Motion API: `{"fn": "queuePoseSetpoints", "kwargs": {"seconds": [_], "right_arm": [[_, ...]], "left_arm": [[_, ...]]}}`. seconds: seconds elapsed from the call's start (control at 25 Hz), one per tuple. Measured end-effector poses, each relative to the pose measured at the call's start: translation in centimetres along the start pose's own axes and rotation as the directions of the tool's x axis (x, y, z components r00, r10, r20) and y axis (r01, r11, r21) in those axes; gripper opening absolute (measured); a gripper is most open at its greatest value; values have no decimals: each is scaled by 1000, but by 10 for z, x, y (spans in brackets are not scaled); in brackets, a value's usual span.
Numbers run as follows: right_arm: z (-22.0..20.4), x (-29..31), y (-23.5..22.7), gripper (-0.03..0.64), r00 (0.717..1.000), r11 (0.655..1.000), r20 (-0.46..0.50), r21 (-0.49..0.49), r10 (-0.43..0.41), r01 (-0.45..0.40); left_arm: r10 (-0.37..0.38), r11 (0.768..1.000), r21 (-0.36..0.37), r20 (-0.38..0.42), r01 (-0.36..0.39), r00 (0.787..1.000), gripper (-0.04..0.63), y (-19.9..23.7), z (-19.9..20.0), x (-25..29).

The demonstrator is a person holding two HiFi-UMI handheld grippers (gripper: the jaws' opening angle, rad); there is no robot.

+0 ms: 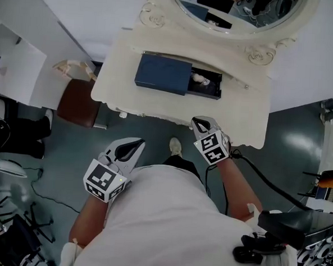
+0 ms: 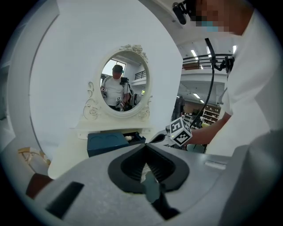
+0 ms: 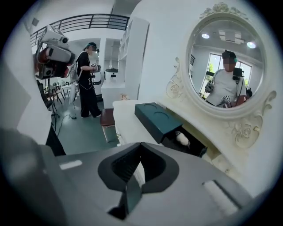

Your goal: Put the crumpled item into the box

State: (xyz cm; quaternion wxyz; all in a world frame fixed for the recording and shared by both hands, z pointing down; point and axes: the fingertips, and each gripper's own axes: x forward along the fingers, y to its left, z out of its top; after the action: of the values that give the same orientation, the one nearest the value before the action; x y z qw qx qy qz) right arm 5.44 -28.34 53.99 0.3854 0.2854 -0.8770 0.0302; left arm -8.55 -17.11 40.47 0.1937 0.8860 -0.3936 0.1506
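White crumpled item [image 1: 200, 79] lies inside dark-blue box [image 1: 161, 73]

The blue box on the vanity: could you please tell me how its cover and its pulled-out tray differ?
The cover is blue; the tray looks darker. The cover's top is closed; the tray is open on top and holds the crumpled white item. The cover is the longer part; the tray sticks out only a short way at one end. Both lie flat on the white table.
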Motion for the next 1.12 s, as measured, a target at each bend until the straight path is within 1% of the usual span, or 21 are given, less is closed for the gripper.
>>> {"fn": "queuePoseSetpoints", "kwargs": {"seconds": [0.2, 0.52, 0.76, 1.12], "right_arm": [[8, -33, 73, 2, 998, 996, 54, 84, 16, -21], [11, -76, 176, 0, 995, 993, 96, 119, 16, -28], [11, -96, 222, 0, 994, 993, 106, 113, 24, -36], [24, -102, 263, 0, 990, 995, 130, 68, 58, -67]], "left_arm": [[-37, 999, 22, 7, 36, 999, 2, -17, -24, -44], [-93, 995, 29, 15, 92, 996, 2, -49, -68, -102], [-103, 994, 32, 31, 102, 994, 2, -66, -87, -130], [-78, 997, 26, 57, 77, 995, 2, -73, -103, -159]]}}
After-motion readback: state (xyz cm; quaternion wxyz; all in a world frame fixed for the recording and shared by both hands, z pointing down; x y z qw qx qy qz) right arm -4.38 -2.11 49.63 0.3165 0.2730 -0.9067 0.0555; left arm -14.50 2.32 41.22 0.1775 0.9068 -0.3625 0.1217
